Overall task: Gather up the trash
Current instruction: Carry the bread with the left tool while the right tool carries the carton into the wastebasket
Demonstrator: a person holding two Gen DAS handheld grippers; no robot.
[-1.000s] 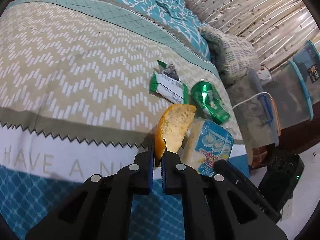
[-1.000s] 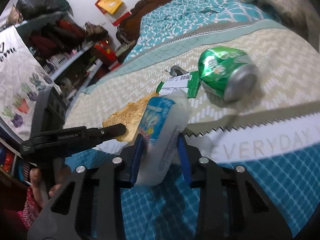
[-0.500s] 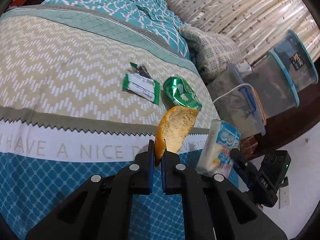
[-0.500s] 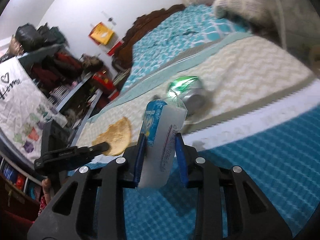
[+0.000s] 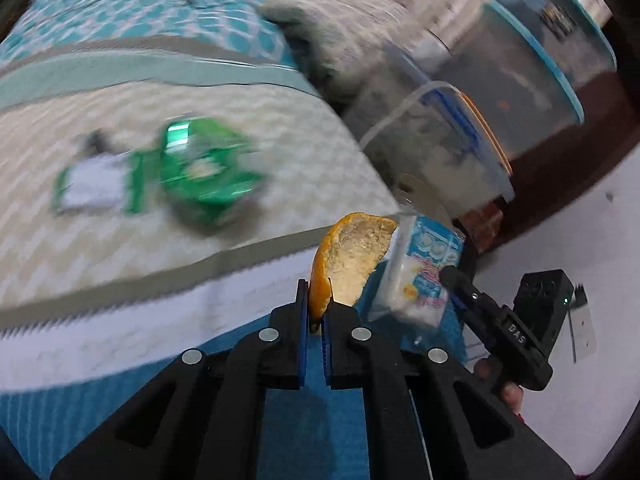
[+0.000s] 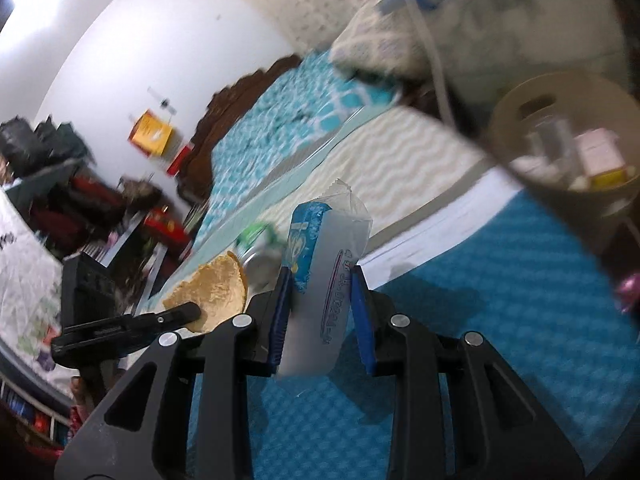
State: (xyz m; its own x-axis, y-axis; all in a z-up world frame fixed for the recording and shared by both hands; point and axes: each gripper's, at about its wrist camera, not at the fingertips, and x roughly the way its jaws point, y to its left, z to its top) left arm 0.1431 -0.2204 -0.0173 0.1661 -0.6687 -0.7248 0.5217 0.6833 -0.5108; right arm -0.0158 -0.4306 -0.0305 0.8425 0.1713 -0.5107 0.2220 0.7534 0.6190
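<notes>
From the left wrist cam we see, at 9 o'clock, a green-and-white wrapper (image 5: 94, 184) lying on the bed (image 5: 280, 152), w/ a green can (image 5: 204, 168) just beside it toward 10 o'clock, both blurred. At center our left tool (image 5: 318, 312) is pinched nearly closed on an orange peel (image 5: 352, 256), which stands upright above the bed's edge. At 3 o'clock our right tool (image 5: 452, 280) grips a blue-and-white snack packet (image 5: 424, 276). From the right wrist cam, the peel (image 6: 216, 296) sits at 9 o'clock, the packet (image 6: 328, 276) held upright between half-closed fingers at center, and a tan bin (image 6: 520, 136) holding scraps at 2 o'clock, beyond the bed's edge.
</notes>
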